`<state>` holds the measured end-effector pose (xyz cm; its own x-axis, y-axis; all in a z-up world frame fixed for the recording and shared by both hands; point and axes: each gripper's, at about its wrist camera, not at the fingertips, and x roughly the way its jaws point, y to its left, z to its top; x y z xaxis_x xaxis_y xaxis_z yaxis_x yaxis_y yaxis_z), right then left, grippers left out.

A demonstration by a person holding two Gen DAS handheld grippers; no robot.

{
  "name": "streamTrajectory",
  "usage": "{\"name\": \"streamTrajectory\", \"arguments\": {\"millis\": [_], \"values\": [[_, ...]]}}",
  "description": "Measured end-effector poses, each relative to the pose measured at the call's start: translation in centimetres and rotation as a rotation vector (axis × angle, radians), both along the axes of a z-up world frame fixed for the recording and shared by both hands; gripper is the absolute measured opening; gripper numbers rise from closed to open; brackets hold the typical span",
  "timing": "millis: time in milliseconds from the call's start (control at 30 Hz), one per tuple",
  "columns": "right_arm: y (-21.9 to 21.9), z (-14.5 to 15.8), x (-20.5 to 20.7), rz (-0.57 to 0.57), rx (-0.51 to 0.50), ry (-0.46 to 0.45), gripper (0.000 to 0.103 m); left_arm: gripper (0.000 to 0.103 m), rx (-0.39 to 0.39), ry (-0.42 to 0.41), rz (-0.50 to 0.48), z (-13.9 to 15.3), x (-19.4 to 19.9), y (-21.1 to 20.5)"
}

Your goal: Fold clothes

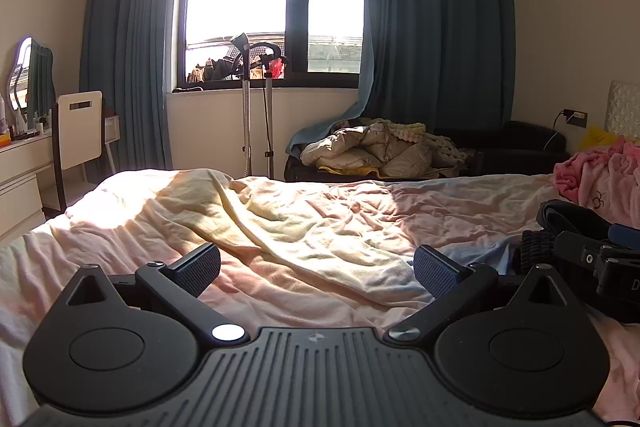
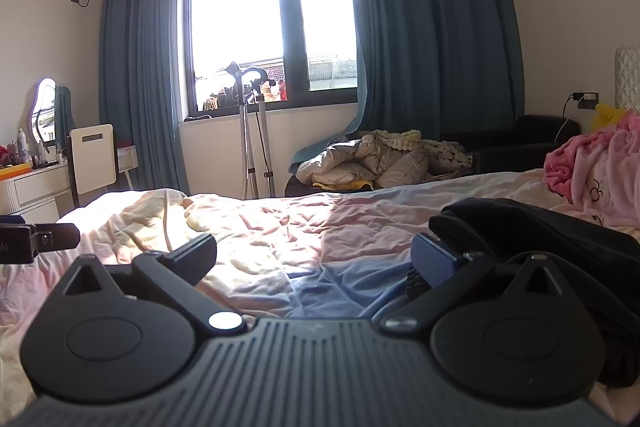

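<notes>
Black clothing (image 2: 540, 239) lies bunched on the right side of the rumpled pink bedsheet (image 2: 360, 227), just beside the right gripper (image 2: 316, 263), whose jaws gape wide on nothing, while the left gripper (image 1: 316, 267), equally wide and empty, hovers low over the sunlit sheet.

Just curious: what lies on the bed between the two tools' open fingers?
Only rumpled bed sheet; both wrist views show it. The dark garment lies right of the right tool.
</notes>
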<state>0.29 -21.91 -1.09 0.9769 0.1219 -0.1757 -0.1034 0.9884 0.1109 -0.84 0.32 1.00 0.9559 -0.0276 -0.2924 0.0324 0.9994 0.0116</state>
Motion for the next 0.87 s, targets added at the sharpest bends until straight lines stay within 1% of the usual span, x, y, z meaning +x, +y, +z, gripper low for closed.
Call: {"name": "streamTrajectory", "arguments": {"millis": [867], "values": [[-0.08, -0.05, -0.04, 0.006, -0.009, -0.002, 0.103, 0.103, -0.001, 0.004, 0.001, -0.15, 0.14, 0.09]]}}
